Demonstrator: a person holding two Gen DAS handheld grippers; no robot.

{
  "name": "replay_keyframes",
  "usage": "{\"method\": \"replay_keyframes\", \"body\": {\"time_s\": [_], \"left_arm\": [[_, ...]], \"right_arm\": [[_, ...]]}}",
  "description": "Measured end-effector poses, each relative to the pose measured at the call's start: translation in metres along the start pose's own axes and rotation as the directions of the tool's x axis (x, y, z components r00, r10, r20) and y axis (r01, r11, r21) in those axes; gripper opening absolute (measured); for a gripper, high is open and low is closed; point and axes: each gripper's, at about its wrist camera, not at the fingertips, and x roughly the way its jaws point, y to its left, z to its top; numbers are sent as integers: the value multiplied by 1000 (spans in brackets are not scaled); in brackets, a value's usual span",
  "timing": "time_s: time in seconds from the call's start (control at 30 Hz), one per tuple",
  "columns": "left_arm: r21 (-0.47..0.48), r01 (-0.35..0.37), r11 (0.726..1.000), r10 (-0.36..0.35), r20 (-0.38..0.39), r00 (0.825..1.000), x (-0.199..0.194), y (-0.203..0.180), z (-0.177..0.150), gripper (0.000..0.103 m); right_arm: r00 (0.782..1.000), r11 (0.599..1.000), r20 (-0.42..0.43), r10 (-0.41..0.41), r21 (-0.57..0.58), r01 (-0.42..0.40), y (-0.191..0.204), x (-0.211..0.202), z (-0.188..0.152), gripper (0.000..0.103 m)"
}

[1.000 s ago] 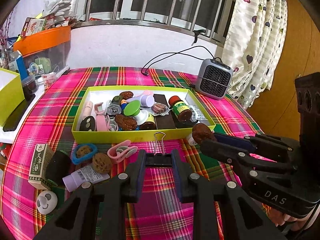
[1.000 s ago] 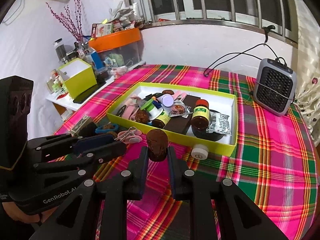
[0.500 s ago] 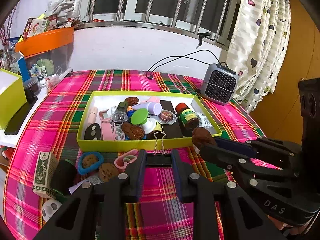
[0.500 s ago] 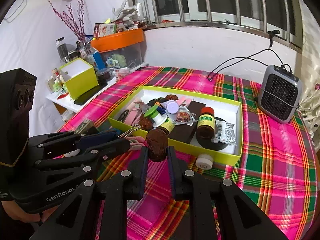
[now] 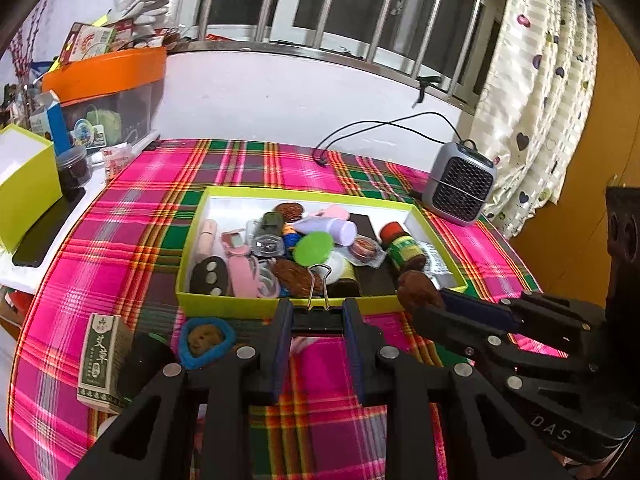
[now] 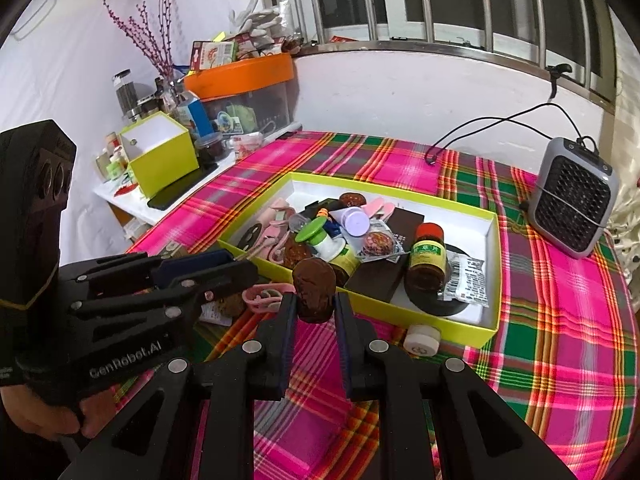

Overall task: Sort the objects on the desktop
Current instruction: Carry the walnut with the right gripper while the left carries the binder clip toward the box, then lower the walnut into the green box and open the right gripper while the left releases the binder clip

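Biggest risk I see is the drop: both tools hang just short of the tray's (image 5: 240,307) near wall, so letting go early would put the stuff on the surface (image 6: 560,360) beside the leftovers, and the tray is already so piled that things could roll or bounce back out; the clip's wire handles could also snag on the rim. Left tool (image 5: 316,320) is partly open but clamped on a black binder clip (image 5: 318,316), handles pointing at the tray; right tool (image 6: 316,308) is squeezed tight on a brown cookie-looking thing (image 6: 314,286), held above the cloth right by the tray.
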Motion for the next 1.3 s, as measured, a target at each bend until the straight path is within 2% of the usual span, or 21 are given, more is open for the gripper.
{"method": "replay_keyframes", "body": {"time_s": [1.3], "left_arm": [[-126, -51, 991, 53, 15, 998, 35, 67, 31, 26]], "right_arm": [[999, 998, -3, 41, -48, -41, 22, 53, 41, 20]]}}
